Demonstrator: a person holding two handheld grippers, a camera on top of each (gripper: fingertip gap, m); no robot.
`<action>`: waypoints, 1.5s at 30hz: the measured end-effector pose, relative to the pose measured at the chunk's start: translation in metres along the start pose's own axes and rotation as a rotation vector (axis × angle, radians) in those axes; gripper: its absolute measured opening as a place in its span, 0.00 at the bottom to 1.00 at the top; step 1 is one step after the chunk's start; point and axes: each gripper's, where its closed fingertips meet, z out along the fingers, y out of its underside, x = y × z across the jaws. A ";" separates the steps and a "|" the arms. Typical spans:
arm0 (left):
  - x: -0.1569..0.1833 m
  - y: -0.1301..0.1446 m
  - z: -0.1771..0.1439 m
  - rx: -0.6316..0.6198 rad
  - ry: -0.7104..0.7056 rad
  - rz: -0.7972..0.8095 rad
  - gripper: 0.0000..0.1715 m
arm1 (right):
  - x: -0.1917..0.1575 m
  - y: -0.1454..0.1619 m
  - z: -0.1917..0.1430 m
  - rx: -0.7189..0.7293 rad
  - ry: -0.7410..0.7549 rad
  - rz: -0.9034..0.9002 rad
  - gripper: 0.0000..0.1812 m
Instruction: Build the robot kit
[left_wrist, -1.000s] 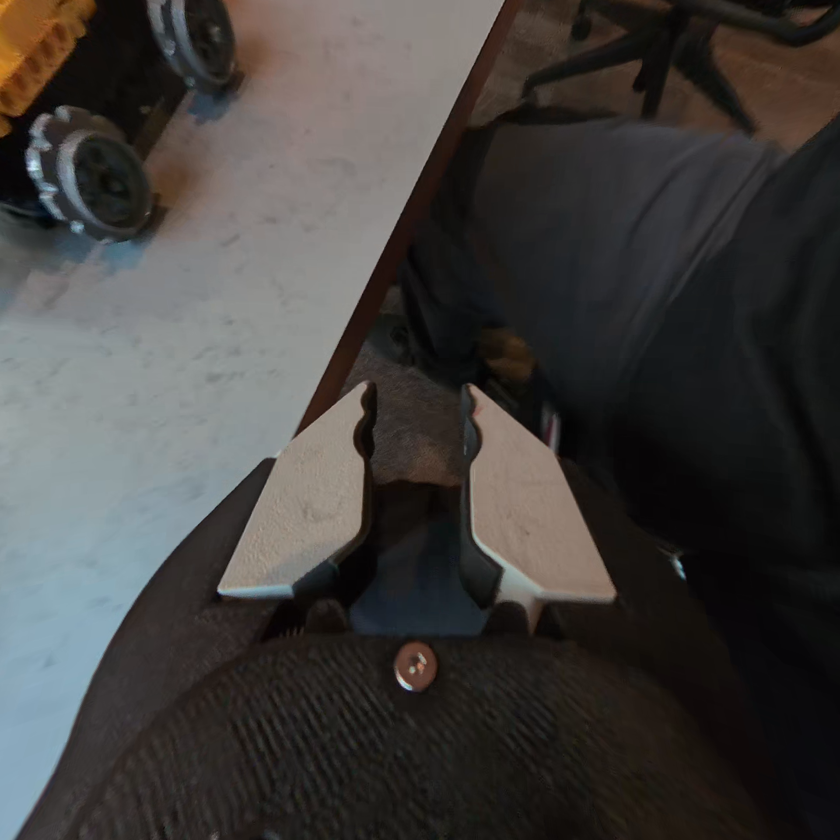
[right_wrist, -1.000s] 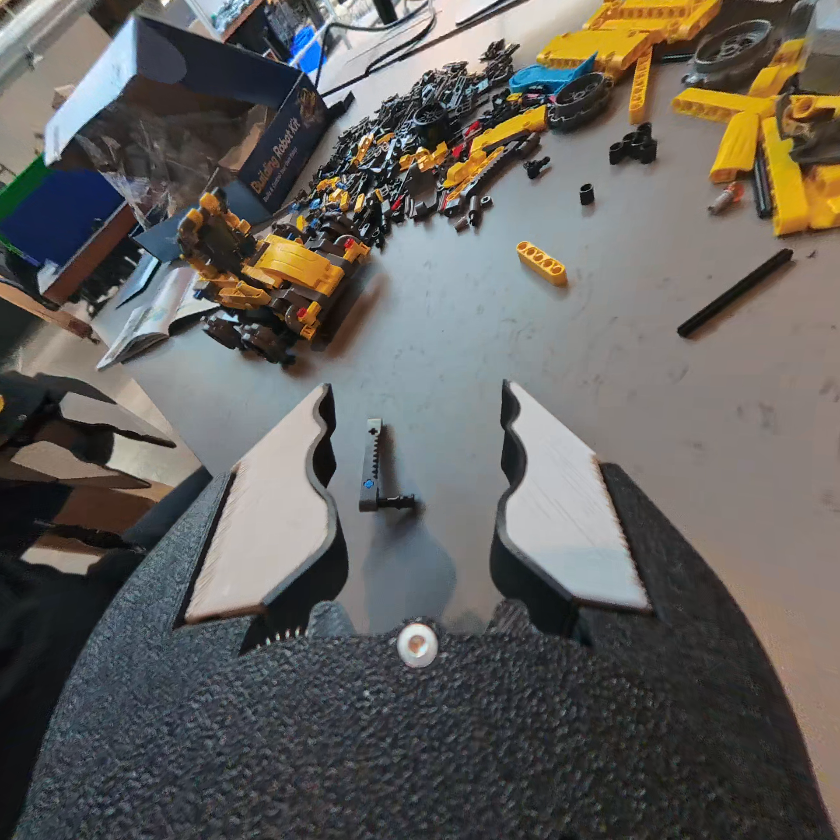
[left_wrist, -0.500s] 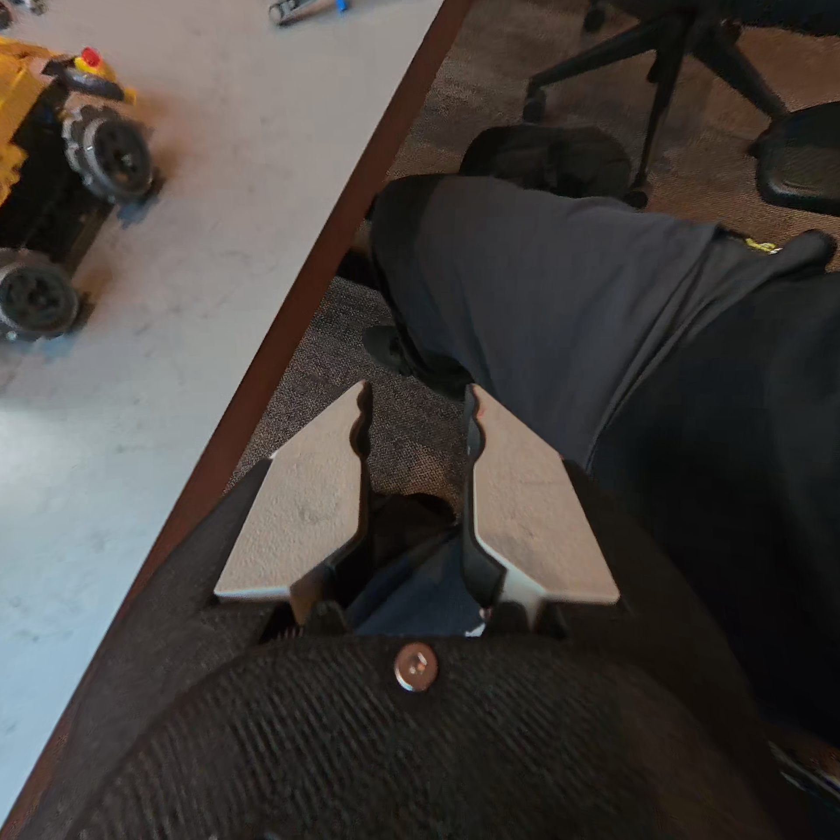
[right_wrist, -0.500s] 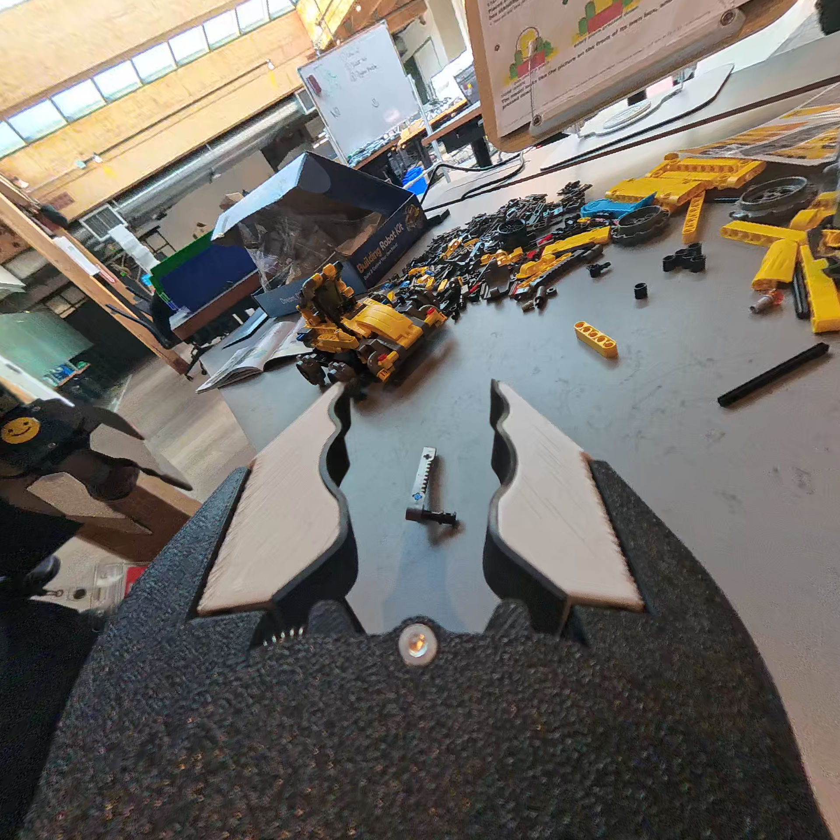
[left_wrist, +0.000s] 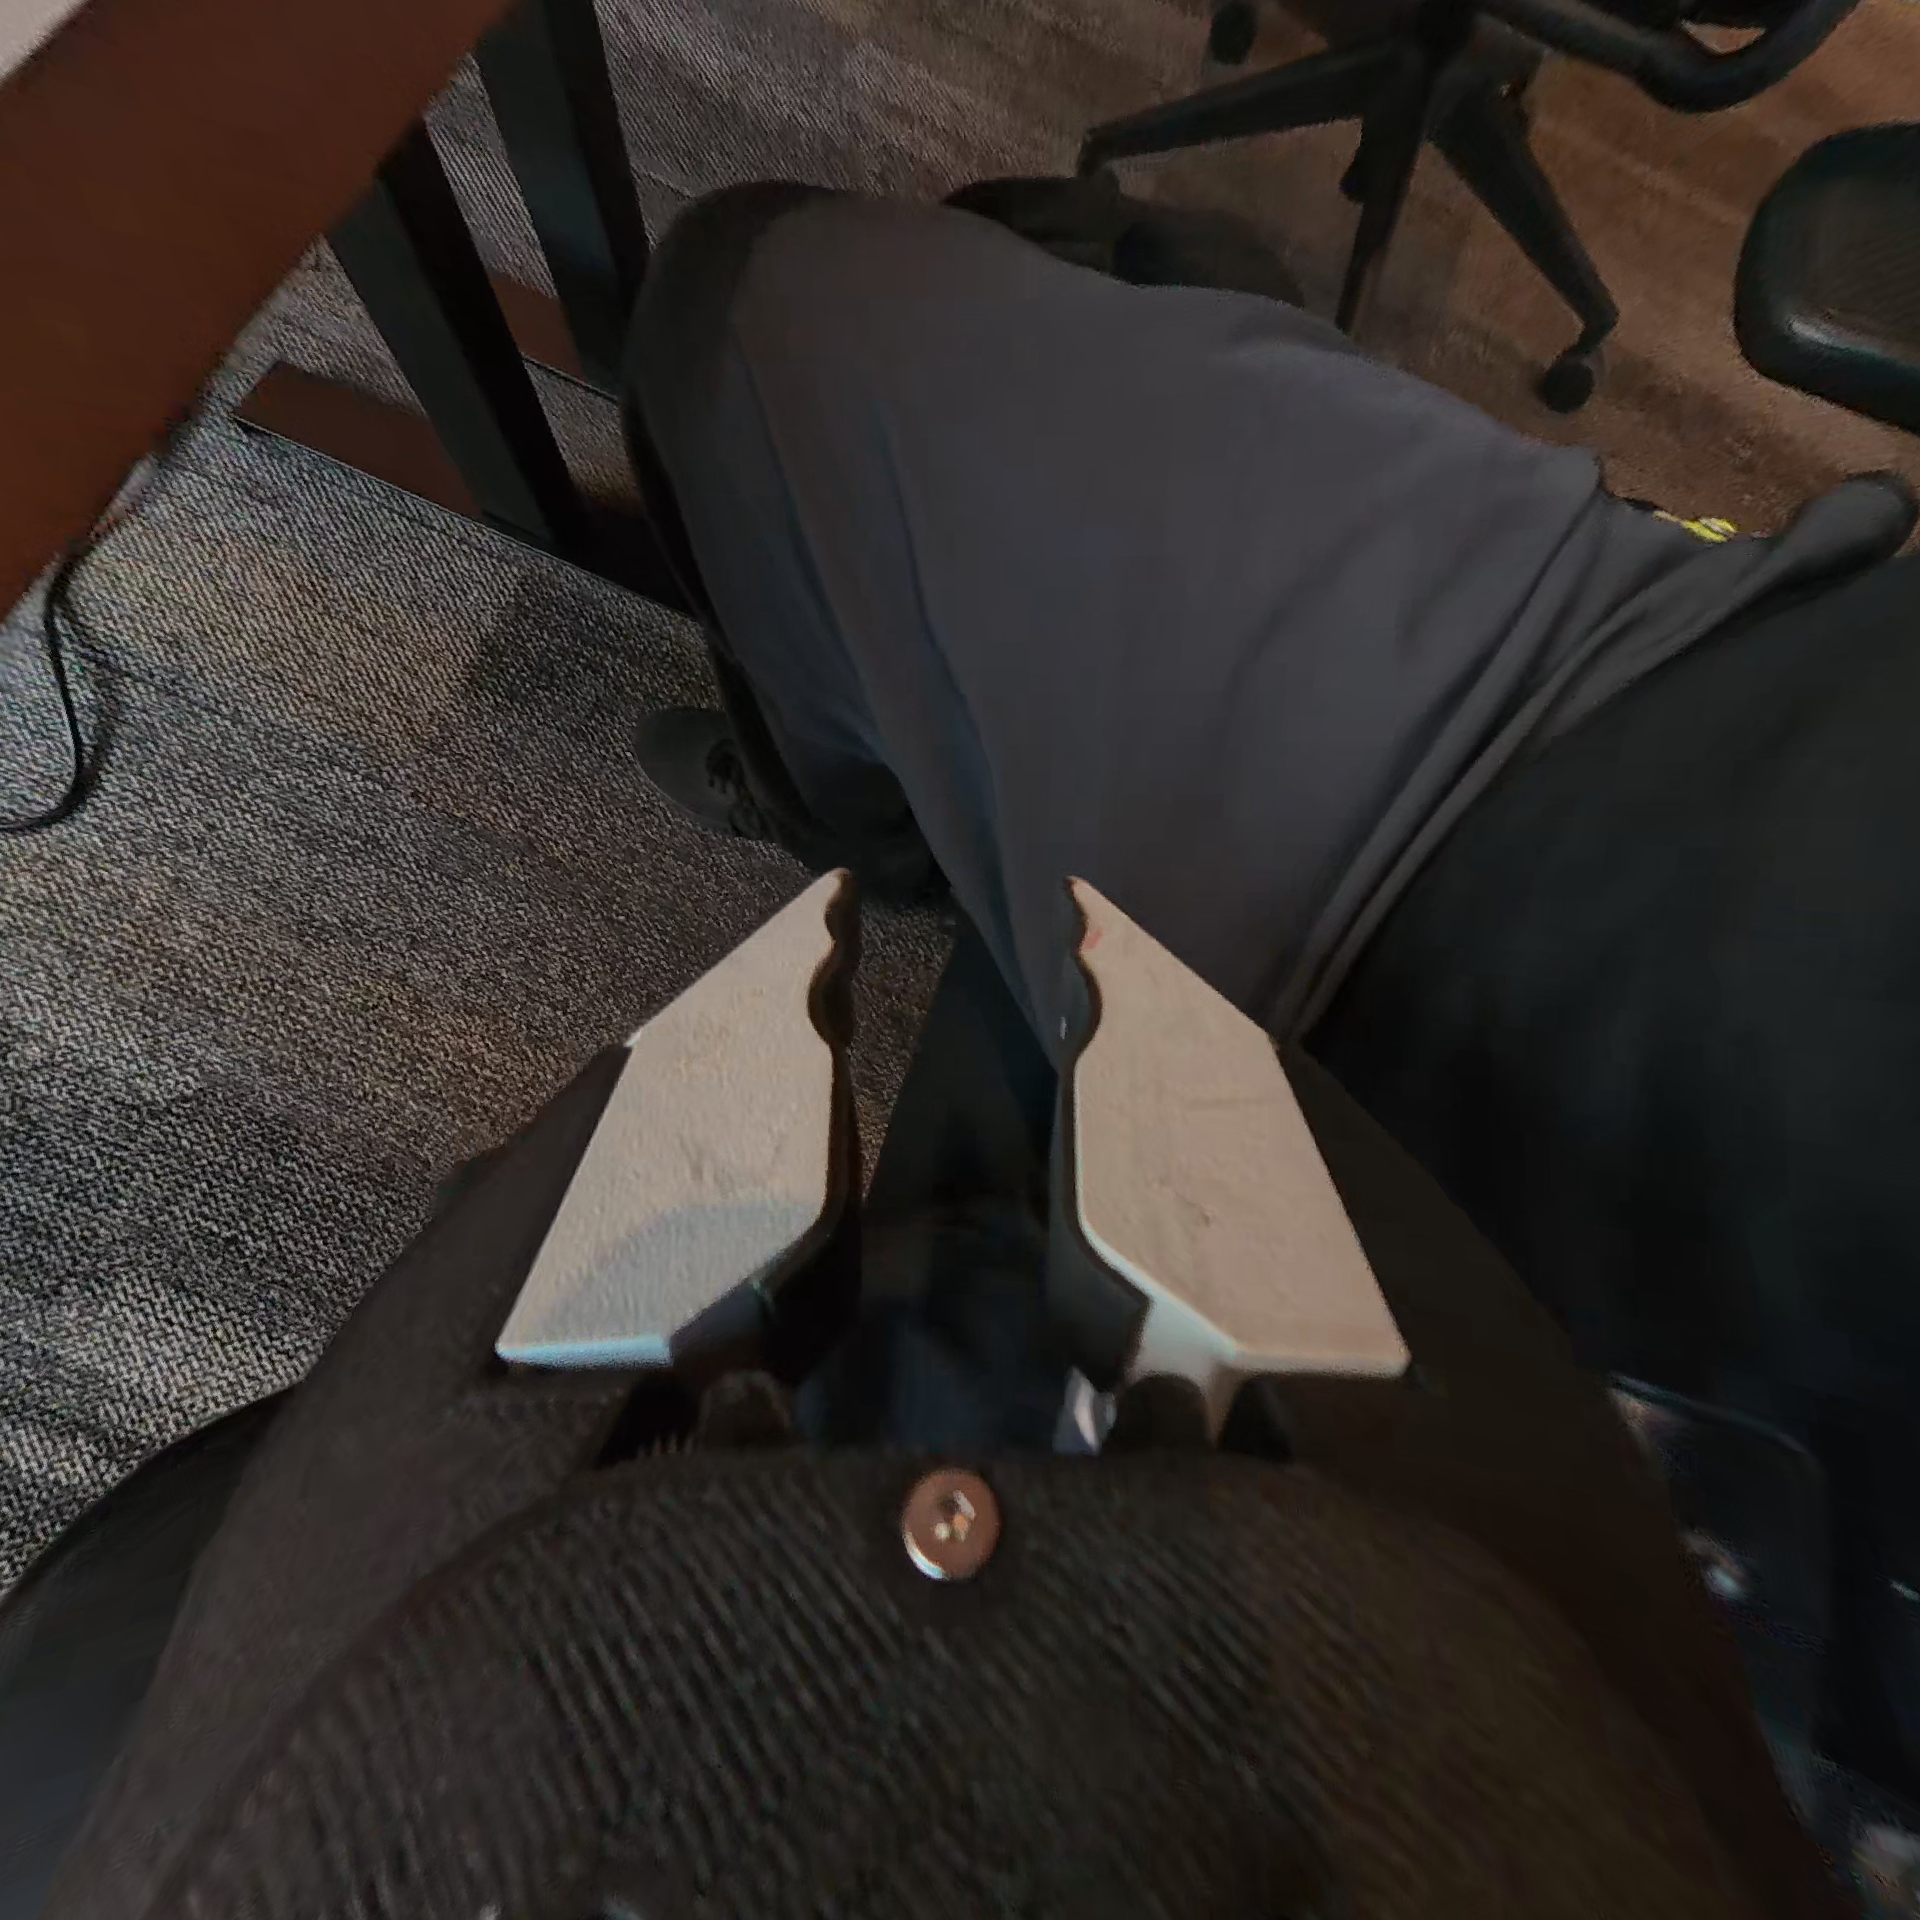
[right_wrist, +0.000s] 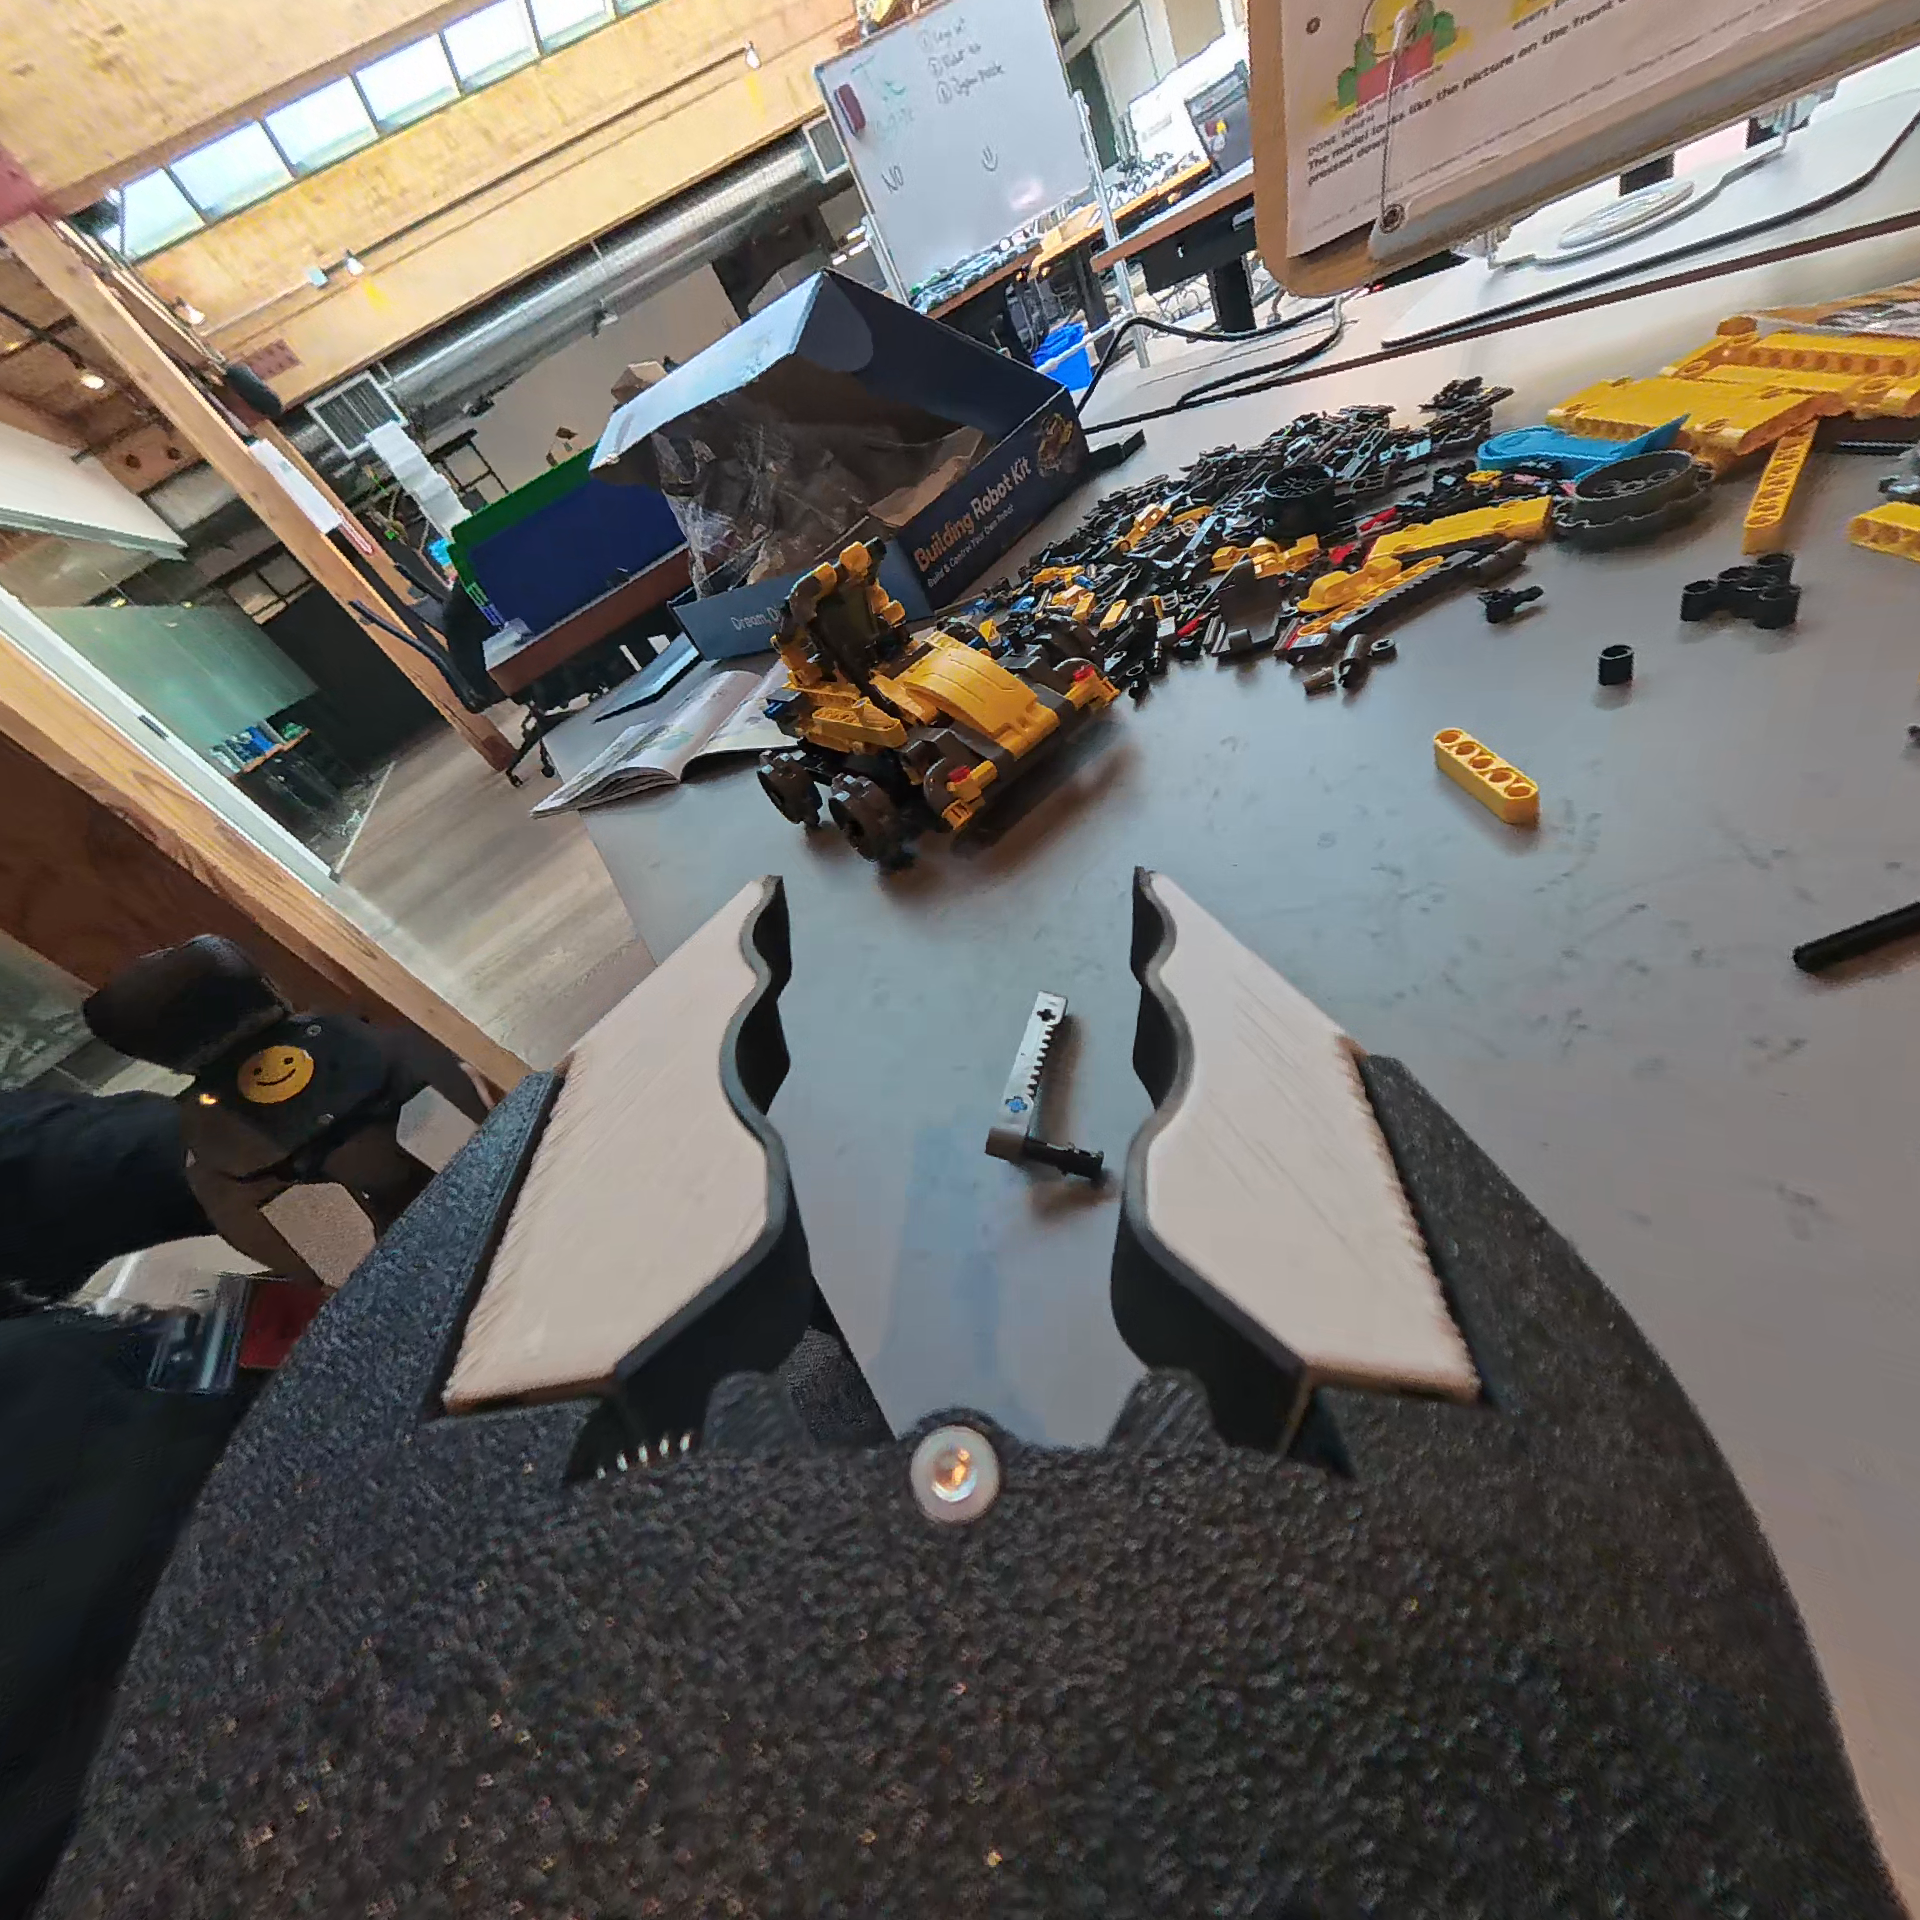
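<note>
Left wrist view first: my left gripper (left_wrist: 961, 904) sits below the table edge (left_wrist: 197, 239), off the work surface, pointing down at a person's trouser leg (left_wrist: 1091, 582) and grey carpet (left_wrist: 312, 831). Its jaws stand at a narrow-to-middling gap with nothing between them; only cloth and floor show through. A shoe (left_wrist: 727, 769) and the table legs (left_wrist: 488, 343) lie beyond, and office chairs (left_wrist: 1455, 135) stand farther off. Right wrist view next: my right gripper (right_wrist: 956, 883) hangs low over the grey table (right_wrist: 1403, 987), jaws wide and empty. Between the fingers, nearer the right one and lying flat on the table, is a small grey toothed strip with a black pin (right_wrist: 1039, 1091) joined crosswise at its near end. I judge it untouched by either finger. Well beyond it stands a yellow and black toy vehicle (right_wrist: 914, 717), then a spread of loose building pieces (right_wrist: 1299, 540), a single yellow beam with holes (right_wrist: 1486, 774) to the right, a black rod (right_wrist: 1860, 935) at the right edge, an open dark blue box (right_wrist: 831, 457) and a booklet (right_wrist: 665, 743). The other gripper (right_wrist: 260, 1081) shows at far left, off the table. To my eye, a clean grip on the strip would want it centred between the fingers and pinched across its narrow width, clear of the pin.
</note>
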 end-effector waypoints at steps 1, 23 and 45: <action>0.002 0.003 0.000 -0.005 0.005 -0.003 0.20 | 0.000 -0.001 0.000 0.006 -0.002 -0.001 0.36; -0.070 -0.049 -0.043 0.225 0.102 0.237 0.15 | -0.002 -0.006 -0.002 0.050 0.003 -0.046 0.20; -0.137 -0.165 -0.109 0.316 -0.095 0.242 0.16 | -0.004 -0.007 -0.006 0.068 -0.007 -0.042 0.25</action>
